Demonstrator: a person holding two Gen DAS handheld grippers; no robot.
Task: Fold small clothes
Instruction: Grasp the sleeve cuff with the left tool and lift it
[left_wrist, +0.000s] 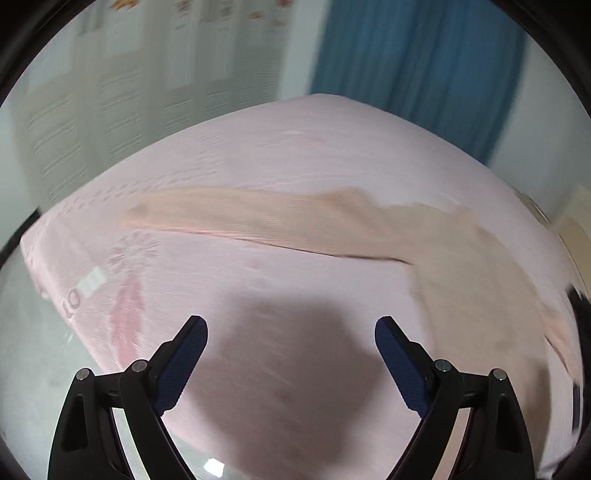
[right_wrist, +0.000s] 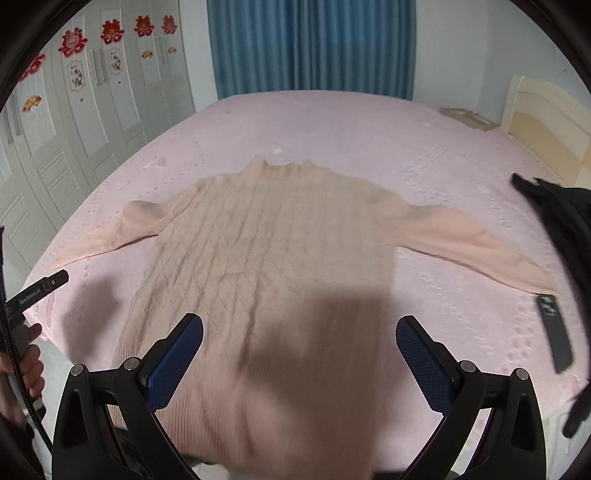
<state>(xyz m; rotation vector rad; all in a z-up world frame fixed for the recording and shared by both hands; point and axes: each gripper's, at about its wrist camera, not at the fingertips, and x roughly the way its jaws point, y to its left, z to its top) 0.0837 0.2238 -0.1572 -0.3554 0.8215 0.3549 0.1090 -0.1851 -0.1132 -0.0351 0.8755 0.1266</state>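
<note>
In the left wrist view, the left hand-held gripper (left_wrist: 291, 328) is spread wide with nothing between its blue pads, hanging above the pink bed cover (left_wrist: 295, 147). Beyond it one sleeve of the peach sweater (left_wrist: 258, 218) stretches across the bed, joining the sweater body at the right edge. The picture is motion-blurred.

In the right wrist view, the right hand-held gripper (right_wrist: 299, 328) is also wide open and empty, above the sweater's lower hem. The sweater (right_wrist: 266, 236) lies flat on the bed, collar pointing away toward the blue curtain (right_wrist: 314, 44), both sleeves spread outward. A dark phone (right_wrist: 556, 332) lies just beside the right cuff, with black clothing (right_wrist: 561, 206) nearby. At the left edge a hand (right_wrist: 31, 365) holds the other gripper's handle
</note>
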